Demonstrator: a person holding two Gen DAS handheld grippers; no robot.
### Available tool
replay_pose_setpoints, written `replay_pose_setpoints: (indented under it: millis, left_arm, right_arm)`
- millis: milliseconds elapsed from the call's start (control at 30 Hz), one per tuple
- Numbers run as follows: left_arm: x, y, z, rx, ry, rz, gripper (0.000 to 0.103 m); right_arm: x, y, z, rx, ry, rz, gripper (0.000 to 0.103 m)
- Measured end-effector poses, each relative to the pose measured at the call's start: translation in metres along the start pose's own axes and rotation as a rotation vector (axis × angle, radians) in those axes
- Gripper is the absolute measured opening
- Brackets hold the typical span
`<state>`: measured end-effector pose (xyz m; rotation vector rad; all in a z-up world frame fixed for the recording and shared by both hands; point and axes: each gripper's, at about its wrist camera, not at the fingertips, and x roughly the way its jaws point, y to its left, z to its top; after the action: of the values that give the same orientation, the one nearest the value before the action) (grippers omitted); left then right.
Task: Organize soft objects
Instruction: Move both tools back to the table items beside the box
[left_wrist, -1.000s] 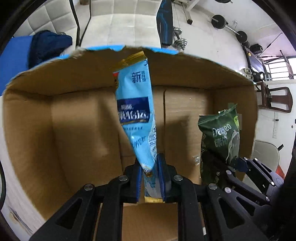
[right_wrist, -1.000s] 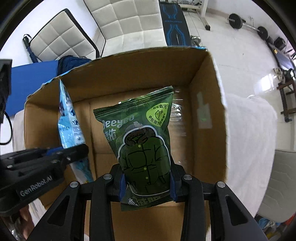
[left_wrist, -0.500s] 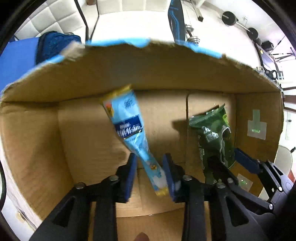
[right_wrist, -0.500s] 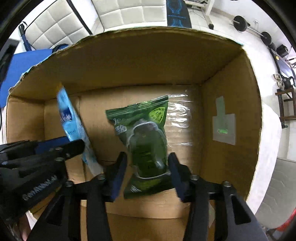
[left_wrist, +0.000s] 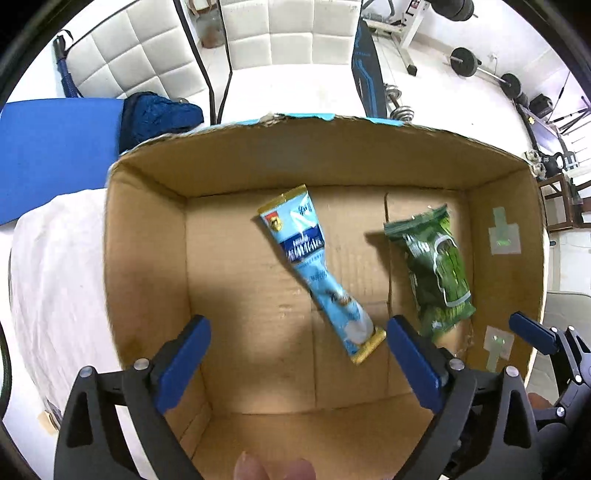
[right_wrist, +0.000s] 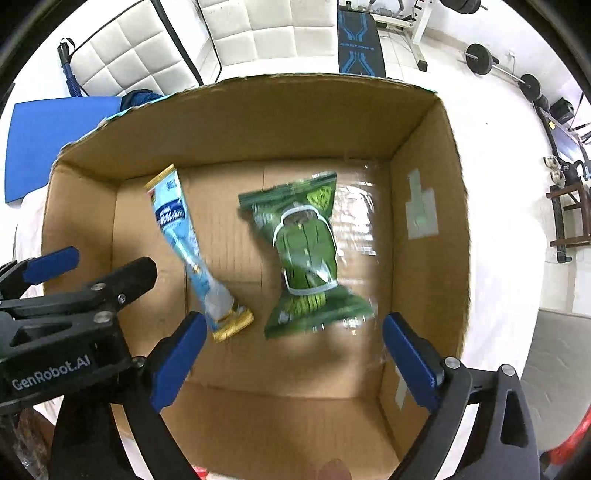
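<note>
A light blue snack pouch (left_wrist: 317, 273) and a green snack bag (left_wrist: 436, 273) lie loose inside an open cardboard box (left_wrist: 144, 240). My left gripper (left_wrist: 295, 365) is open and empty above the box's near side, the blue pouch's lower end between its spread fingers. My right gripper (right_wrist: 291, 365) is open and empty above the box, the green bag (right_wrist: 306, 254) just beyond its fingers and the blue pouch (right_wrist: 188, 243) to its left. The left gripper (right_wrist: 48, 273) also shows at the left of the right wrist view.
The box (right_wrist: 424, 206) stands on a white cloth (left_wrist: 55, 280). Behind it are a blue mat (left_wrist: 55, 147), a dark blue bundle (left_wrist: 159, 114), white padded chairs (right_wrist: 266, 29) and barbell weights (left_wrist: 465, 62) on the floor.
Both grippers opened and let go of their packets, which dropped into the box. Both grippers pulled up and back, so the whole box is now in view.
</note>
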<state>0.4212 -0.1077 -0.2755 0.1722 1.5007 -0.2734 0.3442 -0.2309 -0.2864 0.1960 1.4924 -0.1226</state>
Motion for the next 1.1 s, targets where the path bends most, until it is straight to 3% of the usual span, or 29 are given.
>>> replay_pose_setpoints:
  millis: [433, 767, 933, 1100]
  left_arm:
    - [-0.080, 0.001, -0.081, -0.010, -0.189, 0.063, 0.099]
    - [-0.129, -0.004, -0.146, -0.029, -0.263, 0.057, 0.099]
    - [-0.108, 0.007, -0.196, -0.054, -0.182, 0.093, 0.099]
    - [-0.050, 0.034, -0.245, -0.128, -0.026, 0.132, 0.099]
  right_arm:
    - [-0.065, -0.008, -0.065, 0.020, -0.106, -0.008, 0.098]
    - [-0.115, -0.007, -0.129, -0.003, -0.151, 0.043, 0.098]
    - [-0.079, -0.001, -0.178, -0.030, -0.046, 0.069, 0.098]
    - [0.002, 0.013, -0.235, -0.044, 0.150, 0.091, 0.098]
